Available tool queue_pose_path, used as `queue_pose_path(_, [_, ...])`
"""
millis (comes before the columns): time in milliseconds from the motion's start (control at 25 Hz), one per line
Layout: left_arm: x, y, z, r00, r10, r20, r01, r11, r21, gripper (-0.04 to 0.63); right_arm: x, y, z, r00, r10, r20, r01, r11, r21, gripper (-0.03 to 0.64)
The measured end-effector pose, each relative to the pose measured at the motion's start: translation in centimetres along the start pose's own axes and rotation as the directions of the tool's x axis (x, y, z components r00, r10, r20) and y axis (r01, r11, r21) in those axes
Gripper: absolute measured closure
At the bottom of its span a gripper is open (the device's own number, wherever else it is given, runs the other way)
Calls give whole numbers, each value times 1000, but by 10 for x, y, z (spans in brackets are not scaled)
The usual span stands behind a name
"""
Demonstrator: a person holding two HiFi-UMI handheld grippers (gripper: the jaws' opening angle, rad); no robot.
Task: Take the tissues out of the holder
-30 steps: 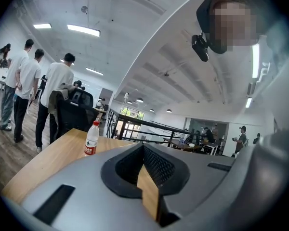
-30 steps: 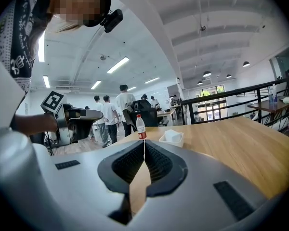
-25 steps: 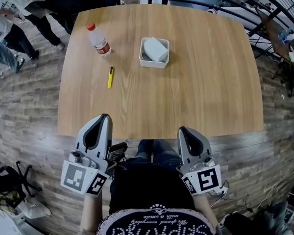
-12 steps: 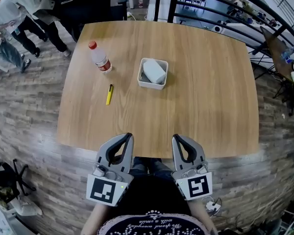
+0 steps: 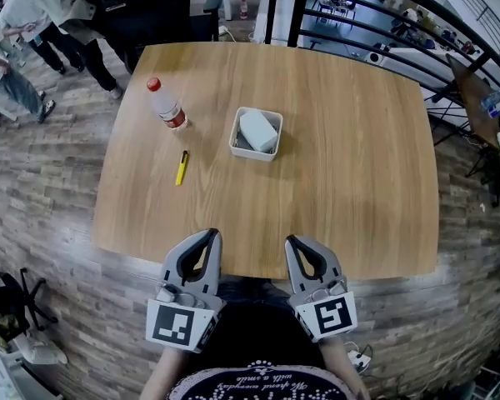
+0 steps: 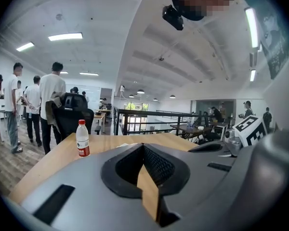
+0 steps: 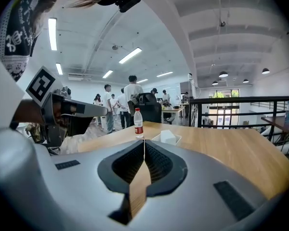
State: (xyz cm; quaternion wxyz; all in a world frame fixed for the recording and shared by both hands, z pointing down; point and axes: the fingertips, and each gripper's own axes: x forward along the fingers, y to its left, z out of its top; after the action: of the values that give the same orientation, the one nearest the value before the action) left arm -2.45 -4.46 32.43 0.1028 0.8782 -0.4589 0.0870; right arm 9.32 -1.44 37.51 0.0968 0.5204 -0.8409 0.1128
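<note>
A white square holder (image 5: 255, 134) stands on the wooden table (image 5: 350, 173), left of its middle, with a white pack of tissues (image 5: 259, 129) lying in it; the holder (image 7: 167, 138) also shows far off in the right gripper view. My left gripper (image 5: 209, 237) and right gripper (image 5: 290, 242) hover side by side over the table's near edge, well short of the holder. Both are shut with their tips together and nothing between them.
A plastic water bottle with a red cap (image 5: 166, 105) stands left of the holder, and a yellow pen (image 5: 182, 167) lies nearer to me. People stand beyond the table's far left corner (image 5: 33, 15). A black railing (image 5: 375, 23) runs behind the table.
Both grippers have come closer together over the table's near edge. The head view has shifted, so the table sits a little lower in the frame.
</note>
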Motion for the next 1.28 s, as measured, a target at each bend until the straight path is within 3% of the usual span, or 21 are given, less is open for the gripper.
queue_pose_path(240, [-3,30,8,999,32,19,-31,998,-49,589,7,7,-3,998,61,-32,-61,998,14,604])
queue_pose_path(360, [-5,47,10,999,38,22,-36,996,-88,591,10,12,-9,994,68,-81,-68,998,-4,604])
queue_pose_path(520, [-5,62,11,999,33,17,-31,993,-117,590,11,18,-4,996,53,-78,-52,999,13,604])
queue_pose_path(840, [6,71,14,1000,12,8,-11,992,-122,591,6,10,-7,995,6,-98,-2,999,36,604])
queue_pose_path(1280, [0,69,13,1000,-20,10,21,992,-126,591,1,18,-9,995,2,-102,1,1000,25,604])
